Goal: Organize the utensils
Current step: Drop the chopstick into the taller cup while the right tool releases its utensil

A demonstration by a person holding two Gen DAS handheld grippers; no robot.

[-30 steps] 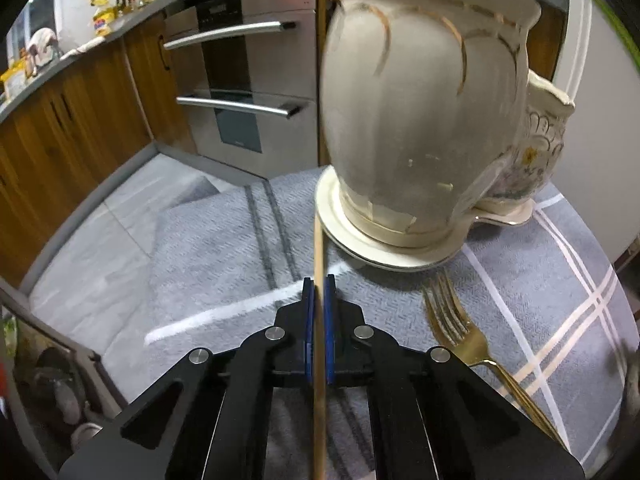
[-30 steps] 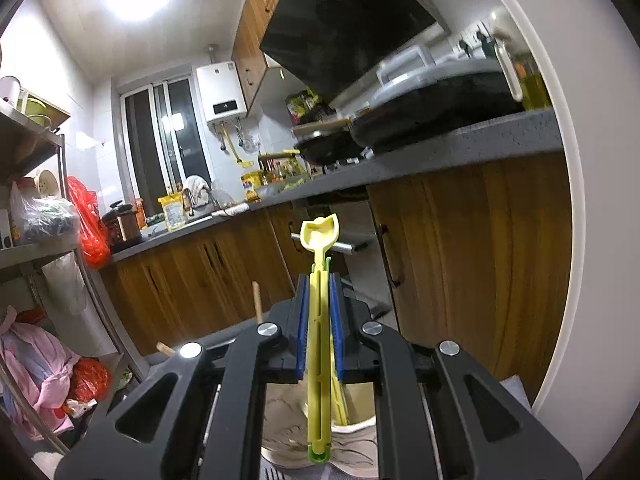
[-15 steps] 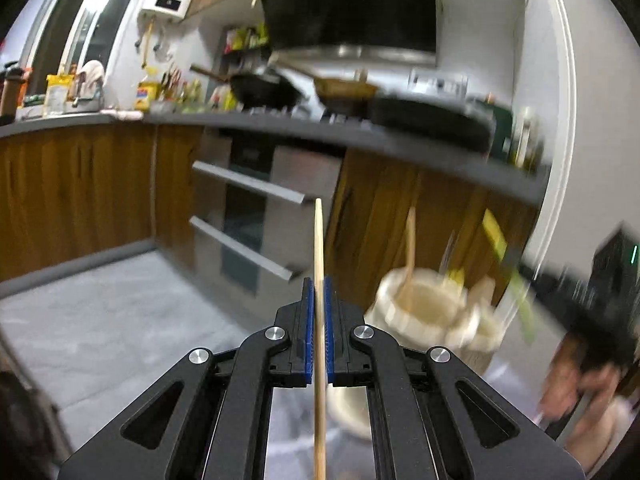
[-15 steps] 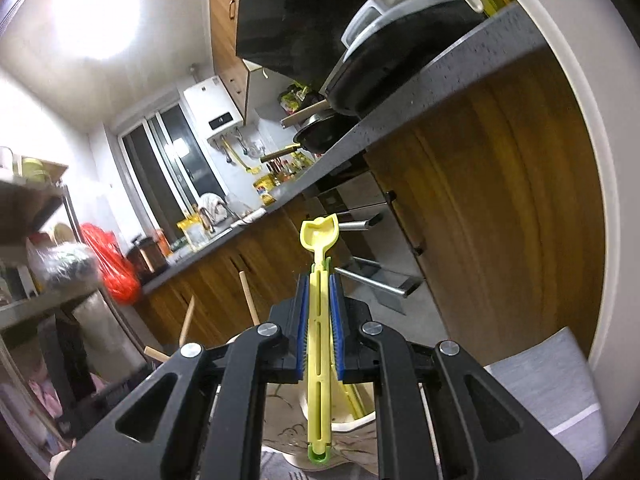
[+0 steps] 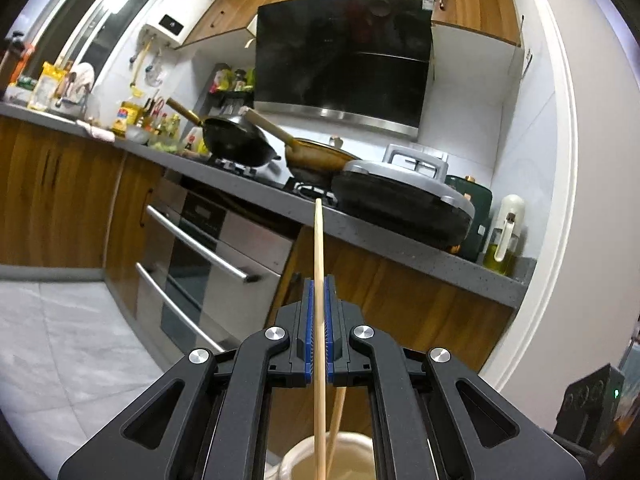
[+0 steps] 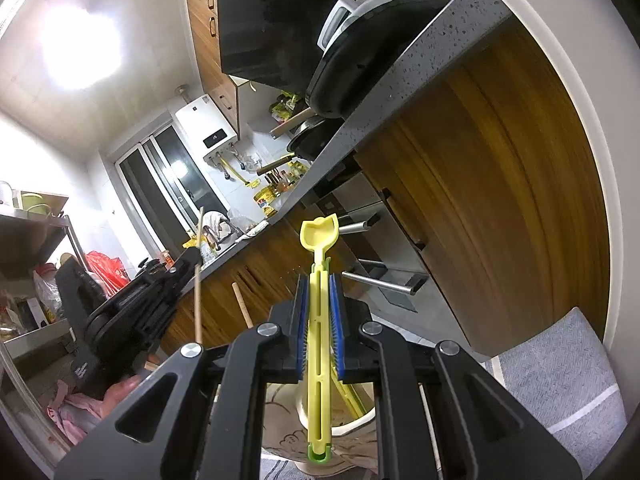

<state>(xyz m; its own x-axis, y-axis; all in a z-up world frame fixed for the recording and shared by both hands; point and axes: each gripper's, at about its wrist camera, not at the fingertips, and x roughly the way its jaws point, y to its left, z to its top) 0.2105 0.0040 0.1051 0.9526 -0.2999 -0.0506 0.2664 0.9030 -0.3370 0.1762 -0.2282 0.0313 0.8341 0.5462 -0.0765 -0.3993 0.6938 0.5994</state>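
**Both grippers carry utensils above the jar**

Left wrist: the left gripper (image 5: 319, 292) pinches a slim, pale wooden chopstick (image 5: 318, 264) upright over the cream jar (image 5: 344, 456), where another stick stands.

Right wrist: the right gripper (image 6: 319, 292) clamps a flat, slotted yellow plastic utensil (image 6: 319, 320) above the jar.

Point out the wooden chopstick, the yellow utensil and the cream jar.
wooden chopstick (image 5: 319, 264), left wrist view, on its shaft above the pads.
yellow utensil (image 6: 319, 233), right wrist view, on its scoop-shaped head.
cream jar (image 5: 352, 456), left wrist view, on its inner wall.
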